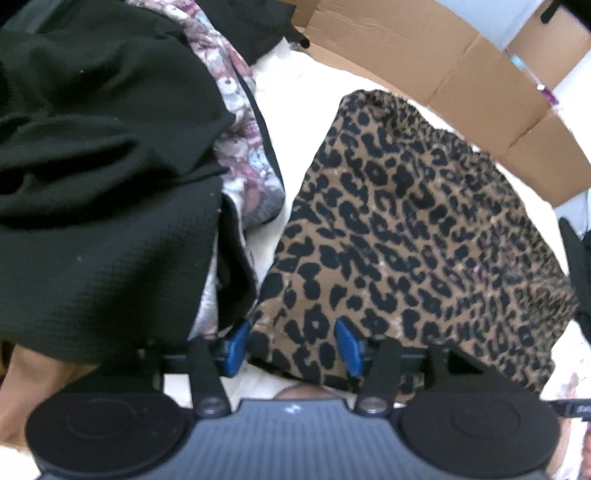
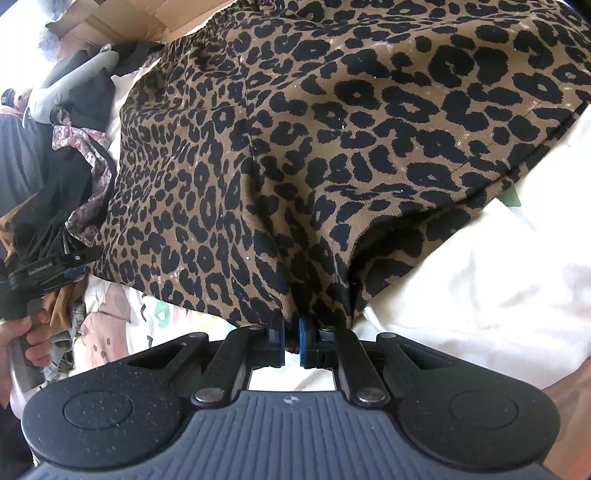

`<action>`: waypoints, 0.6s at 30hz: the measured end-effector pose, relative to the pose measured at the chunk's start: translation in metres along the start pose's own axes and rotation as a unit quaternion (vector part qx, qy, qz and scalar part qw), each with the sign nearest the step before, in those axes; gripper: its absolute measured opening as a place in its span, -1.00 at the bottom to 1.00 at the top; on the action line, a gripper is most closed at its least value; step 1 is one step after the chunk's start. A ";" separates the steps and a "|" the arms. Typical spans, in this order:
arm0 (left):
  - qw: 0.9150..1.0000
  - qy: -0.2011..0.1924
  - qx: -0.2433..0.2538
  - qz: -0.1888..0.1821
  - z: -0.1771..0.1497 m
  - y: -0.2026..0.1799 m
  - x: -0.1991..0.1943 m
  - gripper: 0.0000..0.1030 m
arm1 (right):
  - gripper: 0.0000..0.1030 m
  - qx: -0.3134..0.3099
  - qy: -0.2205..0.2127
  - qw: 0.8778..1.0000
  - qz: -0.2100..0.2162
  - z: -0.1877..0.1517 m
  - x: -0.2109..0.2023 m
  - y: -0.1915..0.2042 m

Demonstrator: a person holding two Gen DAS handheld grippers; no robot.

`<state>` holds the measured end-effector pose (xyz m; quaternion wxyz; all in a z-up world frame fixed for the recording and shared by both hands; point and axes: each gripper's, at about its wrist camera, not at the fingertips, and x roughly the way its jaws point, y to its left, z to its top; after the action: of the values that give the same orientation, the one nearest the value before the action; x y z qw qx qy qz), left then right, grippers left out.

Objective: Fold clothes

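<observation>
Right wrist view — right gripper [image 2: 291, 332] jaws clamped on leopard-print garment [image 2: 314, 129] hem, left gripper [image 1: 293, 341] jaws apart.

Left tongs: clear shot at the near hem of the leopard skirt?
Probably yes. The left tongs stand open with the leopard skirt hem lying between the fingers, nothing over it. The black garment sits off to the side, apart from the hem.

A white bedsheet with pale cartoon prints [image 2: 480, 280] covers the work surface, brightly lit and washed out in places. Flattened brown corrugated cardboard boxes [image 1: 461, 70] stand along its far edge, before a pale blue-white wall [image 1: 491, 18].
</observation>
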<state>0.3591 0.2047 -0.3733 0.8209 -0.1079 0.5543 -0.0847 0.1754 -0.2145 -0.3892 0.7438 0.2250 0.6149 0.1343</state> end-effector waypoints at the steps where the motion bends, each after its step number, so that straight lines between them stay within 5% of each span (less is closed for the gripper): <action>1: 1.000 0.000 -0.001 0.004 0.000 0.000 0.002 0.06 | -0.90 -0.001 0.000 1.000 0.000 0.000 0.000 0.000; 18: 1.000 -0.027 0.000 0.014 -0.016 0.012 0.002 0.03 | -0.90 -0.012 0.004 1.000 0.004 0.002 0.000 -0.005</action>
<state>0.3455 0.2150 -0.3838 0.8365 -0.1023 0.5337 -0.0698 0.1771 -0.2191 -0.3915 0.7432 0.2179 0.6156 0.1453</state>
